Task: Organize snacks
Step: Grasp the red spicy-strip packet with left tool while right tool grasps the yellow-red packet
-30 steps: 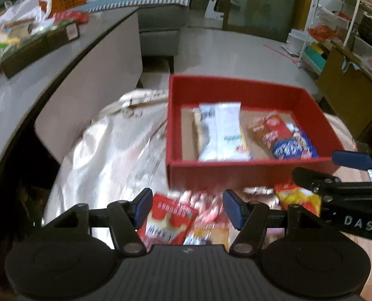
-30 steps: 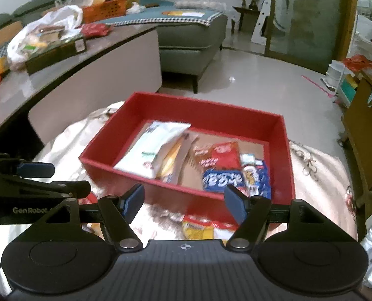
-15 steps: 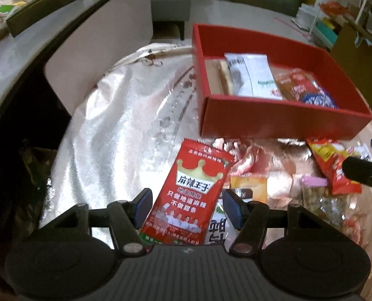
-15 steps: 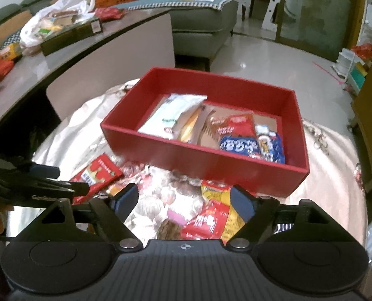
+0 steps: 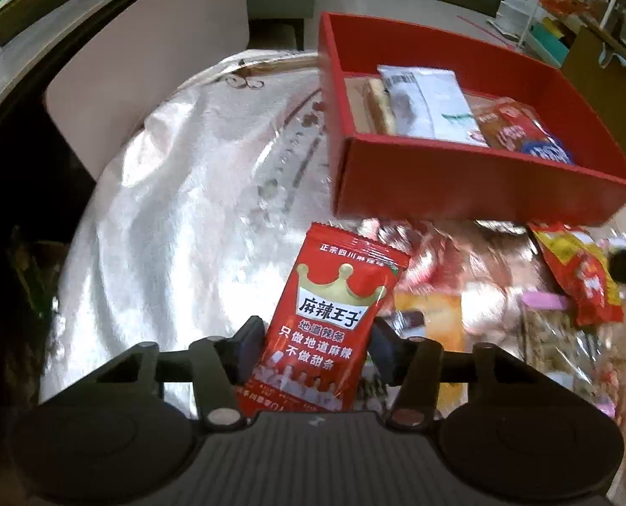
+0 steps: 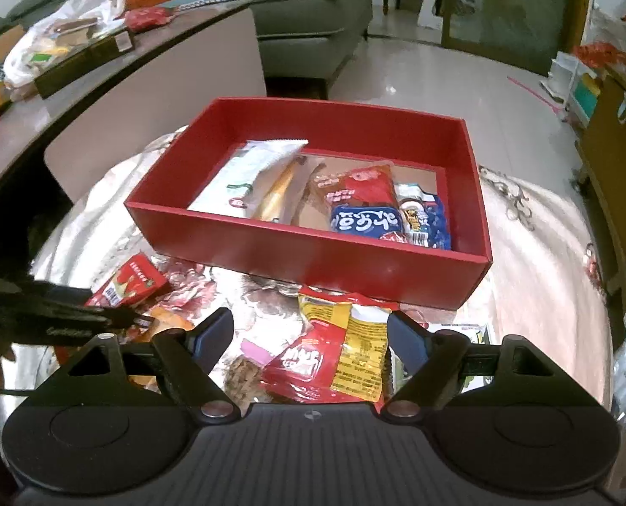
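Red foil catches our eye first: at the left, our left gripper [image 5: 315, 343] has a red crown-printed snack packet [image 5: 334, 320] between its jaws, which are closing and already meet the packet's two edges. We take it near its lower end so the printed length stands clear, ready to drop into the box. The packet rises from a loose heap of wrappers [image 5: 448, 291] on the shiny satin tablecloth [image 5: 178, 211], near the front wall of the red cardboard box [image 5: 473, 177]. That box sits further off and to the right, already holding a white packet [image 6: 254, 173], a red pouch [image 6: 355, 187] and a blue pouch [image 6: 365, 219] laid side by side, with bare floor left at its right end. Further right, our right gripper [image 6: 311, 337] hovers with its jaws wide, narrowing slightly, and grips nothing; a red-and-yellow crisp bag [image 6: 338, 358] lies on the cloth between the fingers, untouched, likely our next pick.
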Tool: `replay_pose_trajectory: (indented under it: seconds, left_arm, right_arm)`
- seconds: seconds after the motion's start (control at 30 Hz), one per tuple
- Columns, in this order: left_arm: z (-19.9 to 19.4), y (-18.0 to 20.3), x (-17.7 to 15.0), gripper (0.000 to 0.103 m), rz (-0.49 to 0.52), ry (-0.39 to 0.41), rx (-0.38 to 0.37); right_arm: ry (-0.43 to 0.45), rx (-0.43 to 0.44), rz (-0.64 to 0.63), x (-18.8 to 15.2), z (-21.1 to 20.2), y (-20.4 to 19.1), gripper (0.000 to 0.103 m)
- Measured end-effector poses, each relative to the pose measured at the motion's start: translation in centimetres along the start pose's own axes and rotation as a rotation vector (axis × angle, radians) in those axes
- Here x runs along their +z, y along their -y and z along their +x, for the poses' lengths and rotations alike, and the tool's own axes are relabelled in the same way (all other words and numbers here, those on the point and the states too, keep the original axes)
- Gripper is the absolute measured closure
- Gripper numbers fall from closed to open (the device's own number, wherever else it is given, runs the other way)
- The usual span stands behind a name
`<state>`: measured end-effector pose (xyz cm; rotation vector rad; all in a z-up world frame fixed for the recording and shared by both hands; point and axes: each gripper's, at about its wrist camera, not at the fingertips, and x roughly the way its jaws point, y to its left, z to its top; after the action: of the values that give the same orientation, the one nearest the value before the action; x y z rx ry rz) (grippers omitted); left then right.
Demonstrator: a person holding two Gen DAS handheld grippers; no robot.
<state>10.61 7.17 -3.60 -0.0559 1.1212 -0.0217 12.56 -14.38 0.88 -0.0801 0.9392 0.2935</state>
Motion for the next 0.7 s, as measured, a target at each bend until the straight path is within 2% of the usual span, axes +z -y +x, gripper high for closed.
replay_pose_trajectory:
  seconds: [0.07, 0.17, 0.33, 0.57, 0.7]
  left_arm:
    - [-0.7, 0.2, -0.5, 0.058, 0.0, -0.007, 0.002]
    - [-2.6, 0.3, -1.4, 0.058, -0.01, 0.034, 0.011]
    - [-4.7, -0.1, -2.4, 0.059, -0.051, 0.062, -0.049]
    - [-4.4, 0.3, -1.7, 0.058, -0.053, 0.044, -0.115]
    - [-4.3, 0.6, -1.3, 0.058, -0.036, 0.046, -0.144]
  right_arm:
    - [-0.001, -0.003, 0.008, 0.1, 0.1, 0.3, 0.021]
    - [0.003, -0.017, 0.032, 0.1, 0.0, 1.1, 0.022]
    - [-0.033, -0.041, 0.07, -0.3, 1.0, 2.5, 0.022]
    - [-0.062, -0.059, 0.083, 0.4, 2.7, 2.9, 0.022]
    - [-0.035, -0.072, 0.177, 1.0, 1.8, 5.7, 0.02]
